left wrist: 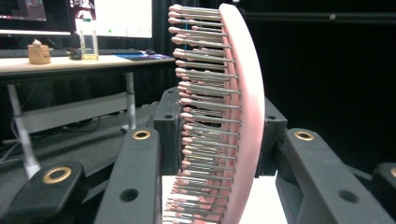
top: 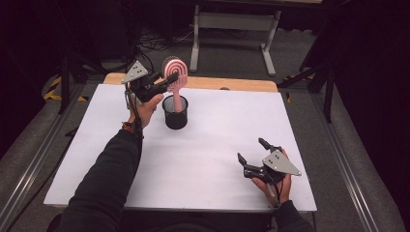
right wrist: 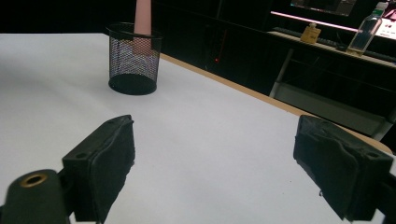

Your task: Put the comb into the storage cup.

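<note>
Pink hairbrush (top: pixel 174 72) stands upright, handle down in the black mesh cup (top: pixel 175 112) at the table's (top: pixel 217 145) far left-centre. Your left gripper (top: pixel 167 82) is clamped on the brush head, jaws closed against both sides, bristles (left wrist: pixel 201 116) facing one jaw. Your right gripper (top: pixel 251 152) rests near the table's front right edge, jaws spread wide, holding nothing, well apart from the cup.

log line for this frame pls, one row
left gripper: shut on pink hairbrush head | brush handle in black mesh cup | right gripper: open, idle near table front edge
</note>
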Available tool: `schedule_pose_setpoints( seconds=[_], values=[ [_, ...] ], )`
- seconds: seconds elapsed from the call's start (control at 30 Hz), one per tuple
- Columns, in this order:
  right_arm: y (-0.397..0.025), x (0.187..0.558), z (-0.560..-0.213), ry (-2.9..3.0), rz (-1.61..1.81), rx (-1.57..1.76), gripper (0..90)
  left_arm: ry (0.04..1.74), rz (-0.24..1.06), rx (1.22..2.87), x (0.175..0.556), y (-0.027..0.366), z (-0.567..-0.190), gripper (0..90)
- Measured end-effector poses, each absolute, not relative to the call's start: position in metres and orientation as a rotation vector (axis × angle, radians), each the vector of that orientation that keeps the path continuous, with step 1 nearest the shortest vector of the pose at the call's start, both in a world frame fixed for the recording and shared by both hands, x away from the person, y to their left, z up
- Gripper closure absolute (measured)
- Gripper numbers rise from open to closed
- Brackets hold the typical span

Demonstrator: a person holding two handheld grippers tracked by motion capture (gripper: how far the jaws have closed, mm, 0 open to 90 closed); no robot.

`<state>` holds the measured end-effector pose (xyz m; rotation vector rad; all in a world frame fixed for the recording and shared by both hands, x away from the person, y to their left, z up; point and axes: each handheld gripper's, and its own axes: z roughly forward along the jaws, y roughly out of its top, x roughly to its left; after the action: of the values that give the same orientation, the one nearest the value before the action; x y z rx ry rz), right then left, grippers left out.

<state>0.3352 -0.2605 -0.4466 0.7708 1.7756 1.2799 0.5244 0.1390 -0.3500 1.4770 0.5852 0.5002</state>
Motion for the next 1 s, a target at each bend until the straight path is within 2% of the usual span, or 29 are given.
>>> schedule_pose_setpoints(
  seconds=[1.0],
  values=[
    [-0.259,0.336,-0.447,1.774,1.269,0.781,13.5,0.641,0.416,1.49,0.523,0.132,-0.382,62.9]
  ],
)
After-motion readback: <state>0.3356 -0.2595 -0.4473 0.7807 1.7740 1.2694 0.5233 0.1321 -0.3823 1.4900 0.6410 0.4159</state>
